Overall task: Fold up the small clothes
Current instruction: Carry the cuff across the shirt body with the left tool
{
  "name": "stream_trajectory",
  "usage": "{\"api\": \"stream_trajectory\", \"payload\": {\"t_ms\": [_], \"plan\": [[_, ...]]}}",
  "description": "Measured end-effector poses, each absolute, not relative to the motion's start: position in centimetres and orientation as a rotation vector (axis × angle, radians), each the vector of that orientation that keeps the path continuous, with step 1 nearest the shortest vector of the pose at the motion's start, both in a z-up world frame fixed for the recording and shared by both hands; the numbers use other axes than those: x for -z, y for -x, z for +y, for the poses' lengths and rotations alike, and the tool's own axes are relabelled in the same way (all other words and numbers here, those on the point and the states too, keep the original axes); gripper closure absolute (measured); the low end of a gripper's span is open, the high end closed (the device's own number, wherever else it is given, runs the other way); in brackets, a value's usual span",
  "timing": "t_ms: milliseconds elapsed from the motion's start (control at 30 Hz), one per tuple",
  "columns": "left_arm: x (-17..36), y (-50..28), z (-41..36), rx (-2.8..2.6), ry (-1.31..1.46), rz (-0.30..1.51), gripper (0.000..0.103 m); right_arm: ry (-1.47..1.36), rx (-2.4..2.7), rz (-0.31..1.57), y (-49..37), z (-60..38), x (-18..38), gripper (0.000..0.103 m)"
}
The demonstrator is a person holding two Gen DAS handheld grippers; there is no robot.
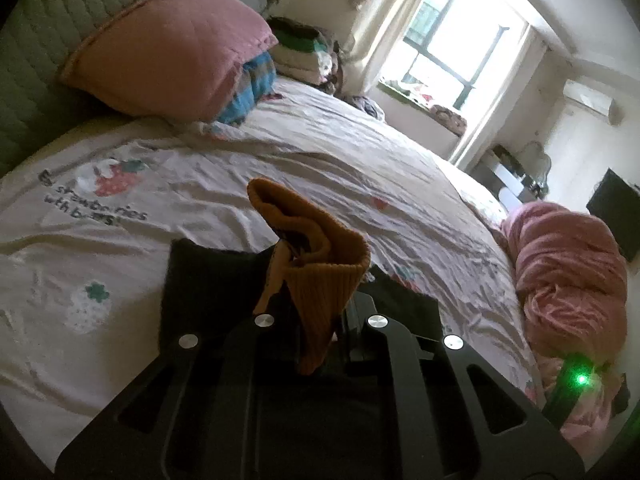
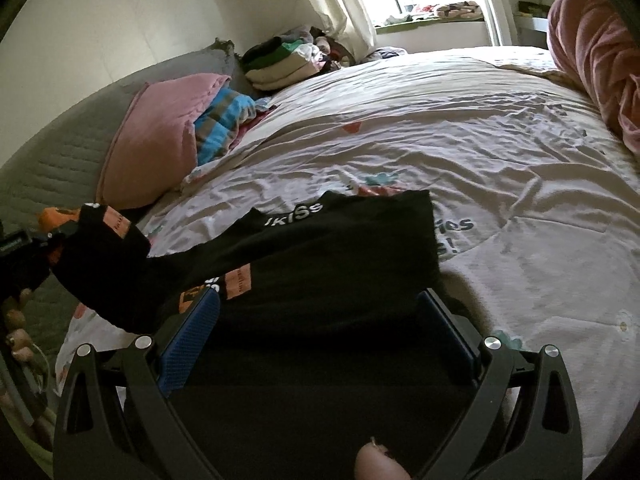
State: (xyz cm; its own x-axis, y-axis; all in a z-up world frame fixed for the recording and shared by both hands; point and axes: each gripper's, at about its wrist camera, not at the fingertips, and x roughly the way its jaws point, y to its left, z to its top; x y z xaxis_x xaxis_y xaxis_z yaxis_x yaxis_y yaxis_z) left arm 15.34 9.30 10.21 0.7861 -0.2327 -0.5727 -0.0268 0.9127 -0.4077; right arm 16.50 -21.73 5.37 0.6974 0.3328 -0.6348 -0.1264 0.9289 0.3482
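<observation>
A small black garment (image 2: 320, 264) with an orange ribbed cuff (image 1: 320, 276) and white lettering lies on the bed sheet (image 2: 480, 152). My left gripper (image 1: 316, 312) is shut on the orange cuff and lifts that end off the bed; the black body (image 1: 208, 280) hangs below it. In the right wrist view the lifted sleeve end (image 2: 100, 248) rises to the left. My right gripper (image 2: 320, 312) is open, its blue pads (image 2: 192, 324) on either side of the black cloth, low over it.
A pink pillow (image 1: 172, 52) and a blue striped cloth (image 1: 252, 84) lie at the headboard. A stack of folded clothes (image 2: 280, 60) sits by the wall. A pink blanket roll (image 1: 568, 268) lies at the bed's right edge. The window (image 1: 452, 44) is beyond.
</observation>
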Motion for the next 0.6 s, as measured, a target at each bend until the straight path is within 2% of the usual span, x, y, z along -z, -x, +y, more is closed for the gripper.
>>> {"api": "stream_trajectory", "payload": {"t_ms": [600], "plan": [[-5.3,-18.8,0.5,0.291,0.283,0.808,0.097,-0.345,-0.148,0.745,-16.2,-27.3,-4.6,0.005]]}}
